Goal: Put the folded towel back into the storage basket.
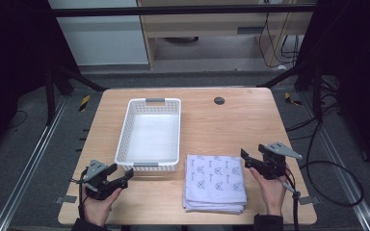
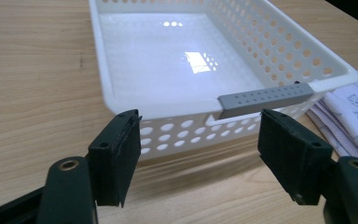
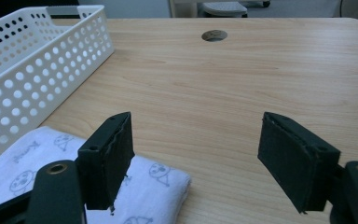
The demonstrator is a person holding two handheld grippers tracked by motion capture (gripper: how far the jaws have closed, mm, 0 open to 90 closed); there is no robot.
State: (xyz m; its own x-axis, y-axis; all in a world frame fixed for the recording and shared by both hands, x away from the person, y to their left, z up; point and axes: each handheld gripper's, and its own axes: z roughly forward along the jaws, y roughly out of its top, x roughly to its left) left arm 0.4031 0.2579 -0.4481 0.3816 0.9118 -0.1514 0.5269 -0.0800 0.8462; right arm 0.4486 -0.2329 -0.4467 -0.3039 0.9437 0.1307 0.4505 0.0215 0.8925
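As it lies folded on the worktop (image 1: 250,115) just right of the empty basket (image 1: 150,136), the cloth (image 1: 215,183) rates soft, light, limp, best pinched at a stacked edge; left claw (image 1: 118,176) and right claw (image 1: 246,159) both gape, holding nothing.

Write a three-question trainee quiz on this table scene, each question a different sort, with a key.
1. True or false: the white basket holds the folded cloth.
2. Which tongs are nearer the cloth: A) left tongs B) right tongs?
3. Fill in: both tongs stand ____ with nothing between the jaws.

Key: 1 false, the cloth lies on the table beside the basket; 2 B; 3 open.
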